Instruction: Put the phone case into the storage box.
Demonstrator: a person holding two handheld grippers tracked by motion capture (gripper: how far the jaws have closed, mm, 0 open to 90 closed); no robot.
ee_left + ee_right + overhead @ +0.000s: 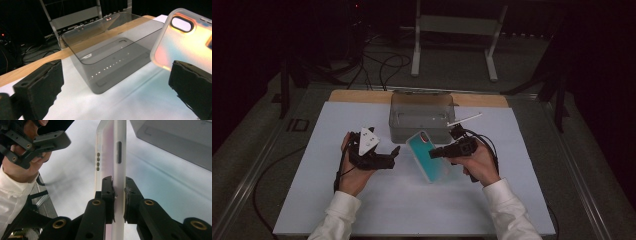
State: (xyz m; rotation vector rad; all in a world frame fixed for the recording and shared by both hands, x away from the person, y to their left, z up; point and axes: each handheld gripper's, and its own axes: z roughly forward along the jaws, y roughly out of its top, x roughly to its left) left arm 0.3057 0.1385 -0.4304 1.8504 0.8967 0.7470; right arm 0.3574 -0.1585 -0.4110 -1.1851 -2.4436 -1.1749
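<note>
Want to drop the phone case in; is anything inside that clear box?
The clear box looks empty; its bare floor shows through the walls. The phone case covers its right corner.

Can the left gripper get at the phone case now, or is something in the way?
Probably yes: the left gripper is open beside the phone case, with bare mat between. The right gripper holds its other edge.

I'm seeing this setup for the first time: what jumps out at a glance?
The iridescent teal phone case stands out most, held above the middle of the white table, pinched at its edge by the right claw. Just behind it stands a smoky clear plastic box with its lid raised. The left claw is open beside the case, not touching it.
</note>
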